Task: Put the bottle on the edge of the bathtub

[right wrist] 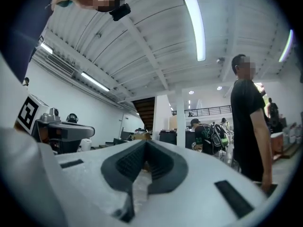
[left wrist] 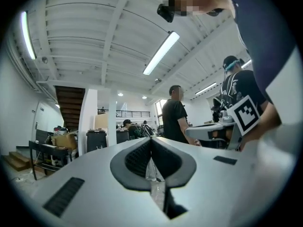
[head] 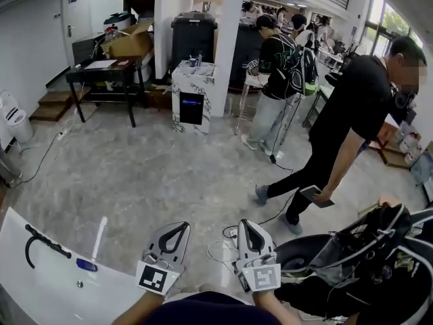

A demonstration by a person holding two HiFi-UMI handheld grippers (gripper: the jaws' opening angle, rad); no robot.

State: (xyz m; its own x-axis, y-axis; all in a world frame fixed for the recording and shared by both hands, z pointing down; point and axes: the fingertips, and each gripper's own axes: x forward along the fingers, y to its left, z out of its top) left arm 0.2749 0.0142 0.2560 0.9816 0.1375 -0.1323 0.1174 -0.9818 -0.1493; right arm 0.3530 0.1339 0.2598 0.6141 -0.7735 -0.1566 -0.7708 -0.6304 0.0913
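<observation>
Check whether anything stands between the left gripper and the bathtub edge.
Nothing visible does. The left gripper, shut and empty, is held right beside the bathtub edge, with only open air between. A black faucet and a small blue item sit on that edge farther left. No bottle shows in any view.

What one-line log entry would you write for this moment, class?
left gripper: shut, empty | right gripper: shut, empty | bathtub: lower left, untouched

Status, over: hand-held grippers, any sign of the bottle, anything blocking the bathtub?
Left hand-held gripper shut, empty. Right hand-held gripper shut, empty. No bottle in view. Bathtub low left, path open; person stands right, clear of it.
</observation>
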